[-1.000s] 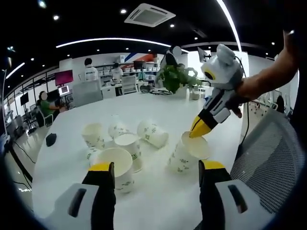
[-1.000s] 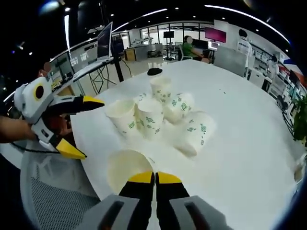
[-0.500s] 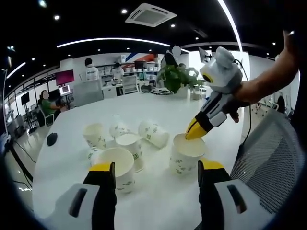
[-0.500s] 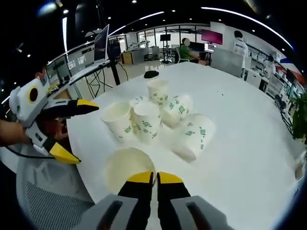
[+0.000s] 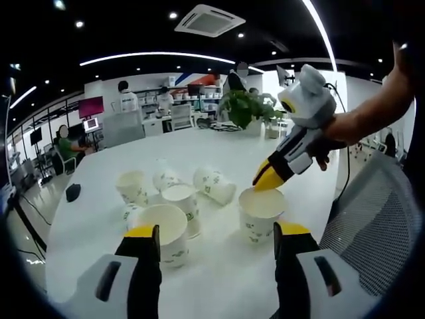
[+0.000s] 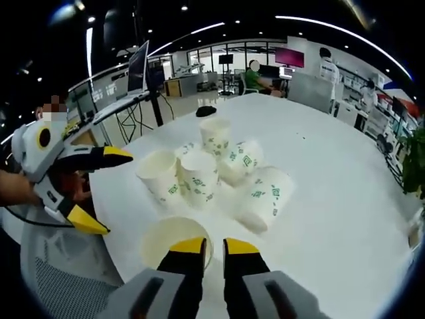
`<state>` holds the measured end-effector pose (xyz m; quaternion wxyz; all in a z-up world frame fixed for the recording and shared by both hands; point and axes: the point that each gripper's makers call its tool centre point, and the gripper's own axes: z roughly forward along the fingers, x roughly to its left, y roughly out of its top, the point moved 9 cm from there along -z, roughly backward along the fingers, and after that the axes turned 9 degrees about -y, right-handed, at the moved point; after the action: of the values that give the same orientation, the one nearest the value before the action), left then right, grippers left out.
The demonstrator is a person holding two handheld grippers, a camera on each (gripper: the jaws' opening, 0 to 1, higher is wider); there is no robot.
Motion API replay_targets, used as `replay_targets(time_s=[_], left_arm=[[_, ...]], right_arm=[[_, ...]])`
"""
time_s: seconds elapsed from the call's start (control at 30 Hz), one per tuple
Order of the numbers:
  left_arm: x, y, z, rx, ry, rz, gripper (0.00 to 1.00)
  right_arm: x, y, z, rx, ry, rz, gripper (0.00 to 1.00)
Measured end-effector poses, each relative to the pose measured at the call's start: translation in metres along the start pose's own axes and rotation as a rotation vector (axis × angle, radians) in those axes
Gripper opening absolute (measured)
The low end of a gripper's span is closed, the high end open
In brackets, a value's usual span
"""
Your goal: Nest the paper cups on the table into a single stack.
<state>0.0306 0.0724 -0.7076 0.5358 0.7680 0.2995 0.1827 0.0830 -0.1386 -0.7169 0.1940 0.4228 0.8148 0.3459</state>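
My right gripper [image 6: 212, 247], jaws slightly parted, hovers at the rim of an upright, mouth-up paper cup [image 5: 261, 212]; my left gripper [image 5: 216, 234] stays spread wide.

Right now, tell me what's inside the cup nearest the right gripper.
The cup stands upright and open; its inside looks bare white, no cup nested in it. The right gripper hovers at its rim, covering part of it.

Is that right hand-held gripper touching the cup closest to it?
Cannot tell. In the right gripper view, the right hand-held gripper overlaps the upright cup rim, jaws slightly parted; no plain contact or gap.
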Motion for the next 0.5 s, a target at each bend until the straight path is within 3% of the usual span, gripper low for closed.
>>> replay_targets(time_s=[0.3,0.5], left_arm=[[-0.002,-0.001,0.001,0.014,-0.007,0.009,0.68],[-0.001,-0.001,0.001,0.011,0.0,0.002,0.68]], right_arm=[[-0.001,-0.001,-0.011,-0.077,0.007,0.044,0.17],[-0.001,-0.006,-0.017,-0.135,0.024,0.058,0.32]])
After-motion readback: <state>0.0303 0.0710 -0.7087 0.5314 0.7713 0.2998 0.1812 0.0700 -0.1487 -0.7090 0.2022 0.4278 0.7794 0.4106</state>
